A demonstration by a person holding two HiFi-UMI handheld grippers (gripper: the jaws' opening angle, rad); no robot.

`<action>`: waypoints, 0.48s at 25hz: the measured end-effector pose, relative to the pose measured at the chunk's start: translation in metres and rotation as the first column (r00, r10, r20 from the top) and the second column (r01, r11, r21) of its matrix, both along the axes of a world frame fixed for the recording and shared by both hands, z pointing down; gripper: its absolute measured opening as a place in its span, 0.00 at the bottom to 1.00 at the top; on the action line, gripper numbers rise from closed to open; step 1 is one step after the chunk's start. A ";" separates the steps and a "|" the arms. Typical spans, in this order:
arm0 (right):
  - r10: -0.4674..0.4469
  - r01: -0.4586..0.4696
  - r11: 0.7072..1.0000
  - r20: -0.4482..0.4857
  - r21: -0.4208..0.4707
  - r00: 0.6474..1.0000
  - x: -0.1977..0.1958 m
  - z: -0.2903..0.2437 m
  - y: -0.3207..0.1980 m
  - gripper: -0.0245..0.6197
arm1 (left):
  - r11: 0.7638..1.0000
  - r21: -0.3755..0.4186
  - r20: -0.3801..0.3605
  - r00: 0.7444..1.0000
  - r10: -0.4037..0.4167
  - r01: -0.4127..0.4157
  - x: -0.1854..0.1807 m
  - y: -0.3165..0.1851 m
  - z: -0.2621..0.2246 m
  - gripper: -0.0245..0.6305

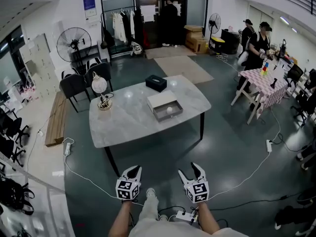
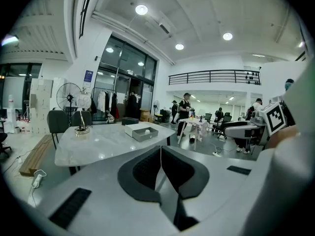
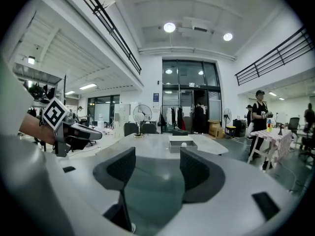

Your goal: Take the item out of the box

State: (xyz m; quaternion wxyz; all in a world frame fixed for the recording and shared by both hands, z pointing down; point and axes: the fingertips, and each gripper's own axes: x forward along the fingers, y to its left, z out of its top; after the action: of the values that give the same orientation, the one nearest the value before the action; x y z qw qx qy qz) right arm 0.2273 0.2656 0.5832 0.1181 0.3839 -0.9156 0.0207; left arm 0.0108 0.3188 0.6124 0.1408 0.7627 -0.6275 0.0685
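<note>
Left gripper: jaws pressed together, nothing held. Right gripper: jaws wide apart, empty, probably readied for grab. Both low by person's legs, well short of pale marble-topped table. Small white round item lies inside open shallow grey box. Flat white lid alongside, leaving item reachable.

I see a pale grey, marble-look table with rounded corners and dark legs at the centre of the head view, standing on a dark grey floor. Right of its middle rests an open shallow grey box, with a flat white lid right against its upper-left side. Near the table's top edge sits a black rectangular box. At the left stands a white globe on a brass-coloured stand.
</note>
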 end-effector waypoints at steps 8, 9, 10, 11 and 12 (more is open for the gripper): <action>0.005 -0.005 1.000 -0.019 -0.007 1.000 -0.013 0.009 -0.035 0.45 | 1.000 -0.011 -0.001 1.000 0.006 -0.006 -0.011 -0.035 0.009 0.07; 0.007 -0.008 1.000 -0.019 -0.009 1.000 -0.014 0.009 -0.041 0.45 | 1.000 -0.011 -0.002 1.000 0.006 -0.006 -0.013 -0.042 0.010 0.07; 0.009 -0.009 1.000 -0.020 -0.009 1.000 -0.016 0.010 -0.047 0.45 | 1.000 -0.010 -0.004 1.000 0.006 -0.006 -0.015 -0.049 0.011 0.07; 0.011 -0.011 1.000 -0.019 -0.008 1.000 -0.019 0.010 -0.054 0.45 | 1.000 -0.010 -0.006 1.000 0.007 -0.007 -0.018 -0.057 0.011 0.07; 0.013 -0.013 1.000 -0.020 -0.007 1.000 -0.021 0.011 -0.061 0.45 | 1.000 -0.009 -0.008 1.000 0.009 -0.009 -0.021 -0.065 0.012 0.07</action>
State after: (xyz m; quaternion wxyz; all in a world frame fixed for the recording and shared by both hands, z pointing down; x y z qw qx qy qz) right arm 0.2064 0.2042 0.5938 0.1283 0.3897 -0.9117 0.0209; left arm -0.0100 0.2536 0.6245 0.1464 0.7651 -0.6232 0.0688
